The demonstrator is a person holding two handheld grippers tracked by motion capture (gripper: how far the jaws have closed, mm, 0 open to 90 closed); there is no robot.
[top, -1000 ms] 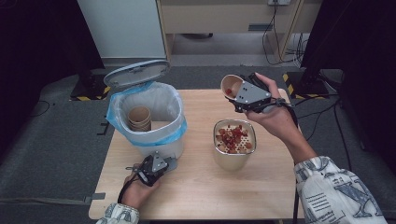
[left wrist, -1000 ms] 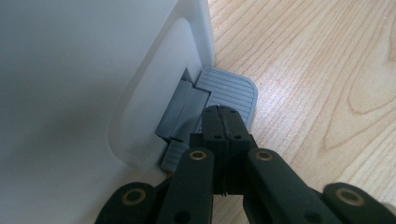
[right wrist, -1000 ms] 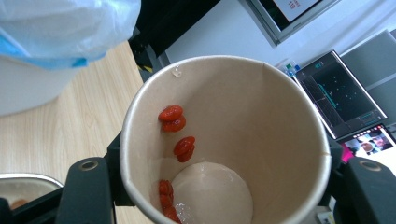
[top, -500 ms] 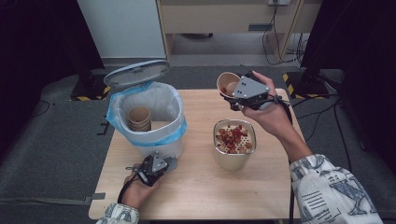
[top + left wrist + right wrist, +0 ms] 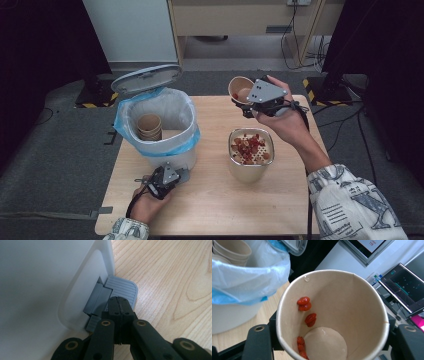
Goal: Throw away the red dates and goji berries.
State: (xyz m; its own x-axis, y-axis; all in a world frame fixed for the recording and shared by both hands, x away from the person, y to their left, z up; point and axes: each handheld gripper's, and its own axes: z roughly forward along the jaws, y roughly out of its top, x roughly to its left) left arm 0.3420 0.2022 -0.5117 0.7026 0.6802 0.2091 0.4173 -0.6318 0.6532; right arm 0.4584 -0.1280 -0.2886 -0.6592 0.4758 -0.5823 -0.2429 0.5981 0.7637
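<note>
A white pedal bin (image 5: 172, 159) with a blue liner stands on the table's left, its lid (image 5: 146, 78) raised and stacked paper cups (image 5: 150, 126) inside. My left gripper (image 5: 176, 176) is shut, its tips (image 5: 120, 300) resting on the bin's grey pedal (image 5: 123, 288). My right gripper (image 5: 246, 102) is shut on a paper cup (image 5: 241, 89), tilted on its side above the table's far edge. Inside that cup (image 5: 352, 302) a few red berries (image 5: 304, 303) stick to the wall, with a black finger (image 5: 259, 340) on either side.
A cream container (image 5: 250, 174) with a strainer full of red berries stands mid-table, just below the right hand. The bin's liner (image 5: 249, 277) lies left of the held cup. Bare wood (image 5: 175, 277) runs beside the pedal.
The right hand has drifted slightly left with the cup. The left gripper has stayed on the pedal.
</note>
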